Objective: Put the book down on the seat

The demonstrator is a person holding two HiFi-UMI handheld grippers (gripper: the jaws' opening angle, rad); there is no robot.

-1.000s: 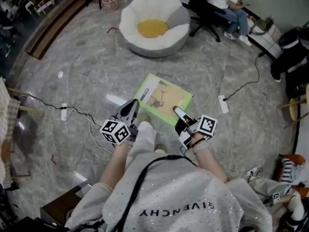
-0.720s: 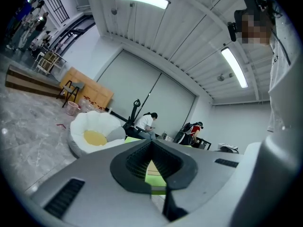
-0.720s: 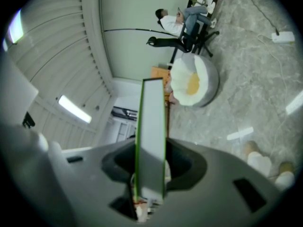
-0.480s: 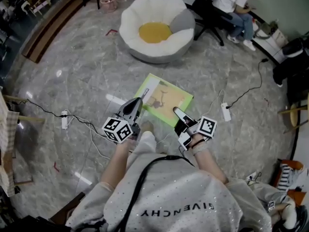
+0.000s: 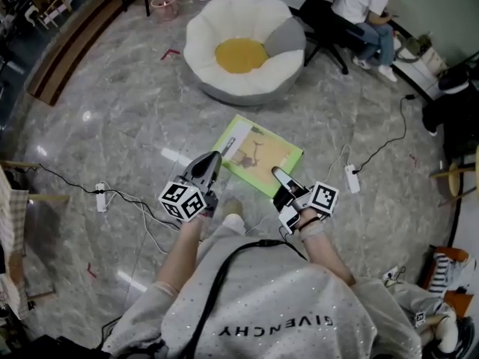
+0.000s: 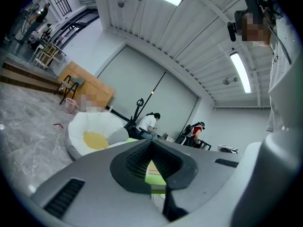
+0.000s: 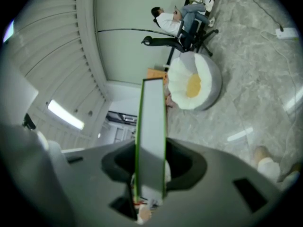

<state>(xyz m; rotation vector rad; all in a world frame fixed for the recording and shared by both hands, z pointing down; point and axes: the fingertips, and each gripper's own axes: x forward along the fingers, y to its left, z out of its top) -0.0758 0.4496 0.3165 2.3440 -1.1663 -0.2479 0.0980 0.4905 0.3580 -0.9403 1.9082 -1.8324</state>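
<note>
A thin green-edged book (image 5: 258,154) with a tan cover picture is held flat above the marble floor. My right gripper (image 5: 278,175) is shut on its near right edge; in the right gripper view the book (image 7: 151,141) stands edge-on between the jaws. My left gripper (image 5: 209,161) is shut, its tips at the book's near left corner, touching or not I cannot tell. Through the hollow of its pads a strip of the book (image 6: 154,174) shows. The seat (image 5: 243,47), a white flower-shaped beanbag with a yellow centre, lies on the floor ahead, also in both gripper views (image 6: 94,134) (image 7: 196,84).
A person sits on an office chair (image 5: 363,6) behind the seat. Power strips (image 5: 349,178) (image 5: 100,197) with cables lie on the floor at both sides. A pink bin (image 5: 163,4) and a wooden bench (image 5: 67,51) stand at the far left.
The floor and the left power strip have slid down the head view as the holder walks toward the seat. Both grippers and the book keep the same pose.
</note>
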